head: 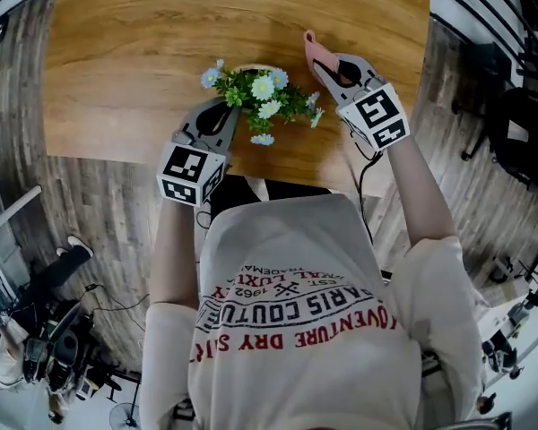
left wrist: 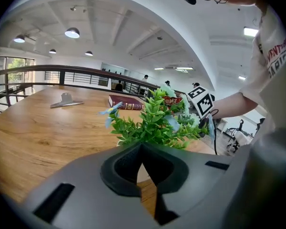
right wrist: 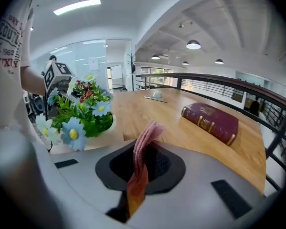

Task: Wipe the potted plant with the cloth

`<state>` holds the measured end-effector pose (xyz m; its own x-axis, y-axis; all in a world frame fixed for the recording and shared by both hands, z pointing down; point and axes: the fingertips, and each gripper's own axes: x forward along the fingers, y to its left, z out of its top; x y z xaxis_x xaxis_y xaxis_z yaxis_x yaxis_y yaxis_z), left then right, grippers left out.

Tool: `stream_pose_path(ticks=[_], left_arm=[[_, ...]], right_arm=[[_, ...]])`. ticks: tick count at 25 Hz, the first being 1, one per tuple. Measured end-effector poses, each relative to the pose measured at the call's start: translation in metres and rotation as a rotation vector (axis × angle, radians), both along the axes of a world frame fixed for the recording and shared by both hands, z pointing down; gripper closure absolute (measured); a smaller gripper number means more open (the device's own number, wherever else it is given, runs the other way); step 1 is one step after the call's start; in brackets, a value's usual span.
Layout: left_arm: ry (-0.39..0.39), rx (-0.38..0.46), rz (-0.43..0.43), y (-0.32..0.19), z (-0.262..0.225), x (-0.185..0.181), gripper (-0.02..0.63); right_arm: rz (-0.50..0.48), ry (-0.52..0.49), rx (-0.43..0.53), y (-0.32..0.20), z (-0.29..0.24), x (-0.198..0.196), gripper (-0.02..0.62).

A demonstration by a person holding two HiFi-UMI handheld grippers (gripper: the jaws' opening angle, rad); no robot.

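The potted plant (head: 262,95) stands upright near my edge of the wooden table (head: 143,52), between my two grippers. Its stems rise straight from a pale pot. Green leaves and small blue and white flowers spread out on all sides, most of all towards my right.

My left gripper (left wrist: 142,152) has its fingers pressed together at the tips, with nothing caught between them. It points slantwise down at the plant from the left. In the left gripper view the foliage fills the space just past the tips, and a bit of pale pot shows through the narrow gap lower down. I cannot tell whether the tips touch the pot or only sit just beside it.

My right gripper (right wrist: 139,168) is pinching the cloth (right wrist: 144,147), a narrow pink-and-orange strip clamped edge-on between the pads. Its long axis runs along the line of the jaws. The free end stands up out of the tips and points forward, away from me. In the head view that end pokes past the gripper towards the far side of the table, leaning a little left. The cloth is just to the right of the plant and clear of the leaves.

Beyond the right gripper a dark red book (right wrist: 210,122) lies flat on the table, and farther back lies a small metal clip (right wrist: 156,96), well apart from the plant.
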<state>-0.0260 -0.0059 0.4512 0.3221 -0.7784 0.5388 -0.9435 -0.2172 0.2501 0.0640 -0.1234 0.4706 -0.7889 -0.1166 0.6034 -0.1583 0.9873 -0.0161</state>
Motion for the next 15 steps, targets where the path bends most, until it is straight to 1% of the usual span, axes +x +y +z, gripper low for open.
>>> stream_pose_path(ticks=[3, 5, 9, 12, 15], left_arm=[[-0.004, -0.004, -0.045, -0.001, -0.001, -0.003, 0.591], [0.003, -0.004, -0.059, -0.002, -0.001, -0.003, 0.591], [0.013, -0.007, -0.097, -0.002, -0.002, -0.006, 0.591], [0.013, 0.0, -0.118, -0.003, -0.004, -0.007, 0.591], [0.006, 0.005, -0.125, -0.006, -0.005, -0.007, 0.591]], right_arm=[[-0.144, 0.001, -0.001, -0.007, 0.0, -0.023, 0.555], [-0.22, -0.007, -0.005, -0.007, -0.002, -0.04, 0.555], [-0.392, -0.019, -0.045, 0.008, -0.007, -0.072, 0.555], [-0.55, 0.001, -0.064, 0.022, -0.007, -0.083, 0.555], [-0.709, 0.046, -0.069, 0.032, -0.007, -0.087, 0.555]])
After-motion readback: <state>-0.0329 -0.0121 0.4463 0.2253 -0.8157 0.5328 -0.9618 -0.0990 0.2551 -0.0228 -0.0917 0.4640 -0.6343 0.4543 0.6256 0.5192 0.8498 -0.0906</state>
